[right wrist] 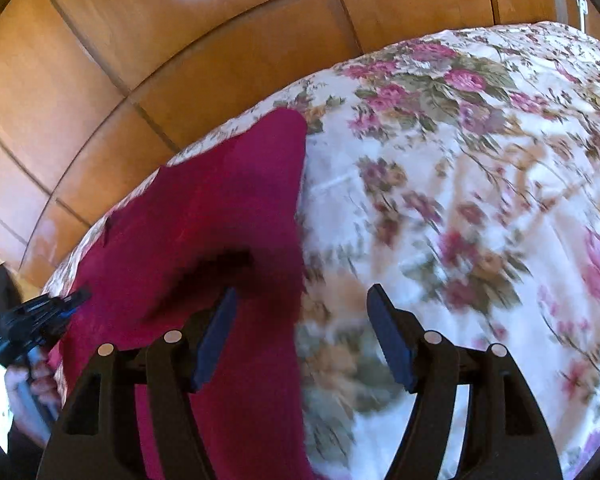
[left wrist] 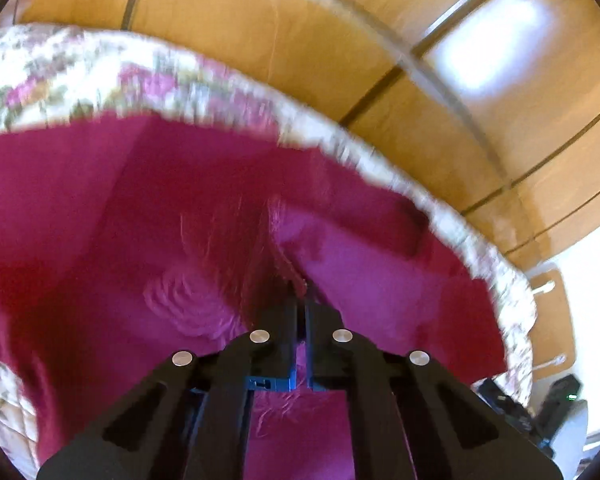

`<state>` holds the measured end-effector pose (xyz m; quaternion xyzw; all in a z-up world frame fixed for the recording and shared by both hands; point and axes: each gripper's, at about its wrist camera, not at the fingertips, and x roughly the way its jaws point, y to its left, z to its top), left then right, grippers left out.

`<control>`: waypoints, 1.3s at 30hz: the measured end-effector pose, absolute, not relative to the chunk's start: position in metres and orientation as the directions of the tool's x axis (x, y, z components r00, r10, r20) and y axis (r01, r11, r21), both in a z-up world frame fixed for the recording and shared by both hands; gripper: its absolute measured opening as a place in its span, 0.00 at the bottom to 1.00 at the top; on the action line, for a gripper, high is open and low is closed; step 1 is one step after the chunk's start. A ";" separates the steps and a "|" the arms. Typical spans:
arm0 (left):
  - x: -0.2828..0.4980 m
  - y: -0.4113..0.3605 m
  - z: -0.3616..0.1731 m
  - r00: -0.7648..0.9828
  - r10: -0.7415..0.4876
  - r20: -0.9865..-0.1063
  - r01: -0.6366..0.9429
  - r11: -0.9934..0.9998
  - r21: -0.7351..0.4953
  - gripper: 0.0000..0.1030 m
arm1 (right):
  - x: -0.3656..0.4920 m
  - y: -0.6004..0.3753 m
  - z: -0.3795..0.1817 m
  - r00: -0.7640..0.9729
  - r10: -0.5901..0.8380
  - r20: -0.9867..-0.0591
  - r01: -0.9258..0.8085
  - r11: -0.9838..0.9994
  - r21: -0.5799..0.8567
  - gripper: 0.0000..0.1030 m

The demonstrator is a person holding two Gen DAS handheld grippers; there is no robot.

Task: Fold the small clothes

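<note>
A magenta garment (left wrist: 140,220) lies spread on a floral bedspread (left wrist: 80,76). My left gripper (left wrist: 300,304) is shut on a raised fold of the garment near its middle, and the cloth bunches up at the fingertips. In the right wrist view the same garment (right wrist: 220,208) lies at the left, on the floral bedspread (right wrist: 460,180). My right gripper (right wrist: 302,300) is open and empty, hovering over the garment's right edge. The left gripper (right wrist: 44,316) shows at the far left of that view, held by a hand.
Wooden wardrobe panels (left wrist: 300,32) stand behind the bed, and they also show in the right wrist view (right wrist: 140,40). A wooden chair (left wrist: 548,320) and dark equipment (left wrist: 556,404) are at the right beyond the bed's edge.
</note>
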<state>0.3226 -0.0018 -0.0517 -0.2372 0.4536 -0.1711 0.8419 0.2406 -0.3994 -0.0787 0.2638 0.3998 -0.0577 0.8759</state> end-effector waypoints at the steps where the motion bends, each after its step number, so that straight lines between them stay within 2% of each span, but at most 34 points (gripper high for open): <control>1: 0.321 0.004 -0.044 0.555 -0.503 -0.663 0.077 0.825 -0.560 0.02 | 0.243 -0.403 -0.080 0.680 0.082 -0.729 0.333 0.851 0.407 0.59; 3: 0.316 0.017 -0.029 0.601 -0.473 -0.644 0.076 0.836 -0.544 0.02 | 0.247 -0.406 -0.083 0.673 0.052 -0.738 0.365 0.845 0.392 0.59; 6: 0.314 0.018 -0.036 0.595 -0.393 -0.701 0.088 0.899 -0.429 0.02 | 0.250 -0.403 -0.098 0.643 0.036 -0.765 0.372 0.858 0.353 0.57; 10: 0.316 0.004 -0.068 0.541 -0.316 -0.780 0.092 0.944 -0.318 0.02 | 0.240 -0.396 -0.085 0.620 0.009 -0.785 0.356 0.888 0.291 0.59; 12: 0.314 0.003 -0.077 0.539 -0.304 -0.786 0.092 0.948 -0.304 0.02 | 0.229 -0.390 -0.073 0.610 -0.028 -0.792 0.344 0.909 0.233 0.59; 15: 0.307 0.007 -0.078 0.558 -0.302 -0.773 0.091 0.948 -0.305 0.02 | 0.217 -0.375 -0.046 0.655 -0.039 -0.754 0.278 0.941 0.193 0.61; 19: 0.306 0.004 -0.075 0.576 -0.275 -0.770 0.095 0.958 -0.272 0.04 | 0.234 -0.342 -0.021 0.722 0.018 -0.692 0.158 0.969 0.190 0.71; 21: 0.308 0.003 -0.077 0.575 -0.265 -0.774 0.097 0.961 -0.257 0.04 | 0.255 -0.324 -0.030 0.705 0.035 -0.708 0.119 0.979 0.168 0.71; 24: 0.305 0.006 -0.078 0.577 -0.248 -0.778 0.088 0.966 -0.243 0.04 | 0.283 -0.301 -0.069 0.621 0.015 -0.784 0.116 0.987 0.110 0.72; 25: 0.303 0.009 -0.076 0.579 -0.249 -0.777 0.087 0.966 -0.244 0.08 | 0.287 -0.296 -0.084 0.596 -0.009 -0.803 0.121 0.990 0.079 0.76; 26: 0.298 0.013 -0.074 0.590 -0.239 -0.771 0.076 0.967 -0.242 0.30 | 0.287 -0.292 -0.095 0.597 -0.027 -0.802 0.114 0.992 0.051 0.78; 28: 0.287 0.026 -0.069 0.627 -0.218 -0.748 0.032 0.966 -0.255 0.60 | 0.275 -0.285 -0.102 0.662 -0.065 -0.747 0.107 0.994 0.009 0.80; 34: 0.249 0.082 -0.053 0.686 -0.262 -0.679 -0.042 0.917 -0.396 0.61 | 0.274 -0.288 -0.103 0.662 -0.063 -0.746 0.111 0.994 0.015 0.83; 36: 0.232 0.109 -0.048 0.711 -0.231 -0.664 -0.082 0.911 -0.405 0.63 | 0.274 -0.290 -0.103 0.668 -0.048 -0.743 0.106 0.994 0.031 0.84; 39: 0.209 0.157 -0.042 0.746 -0.136 -0.652 -0.195 0.891 -0.409 0.71 | 0.273 -0.291 -0.101 0.679 -0.022 -0.733 0.096 0.994 0.060 0.86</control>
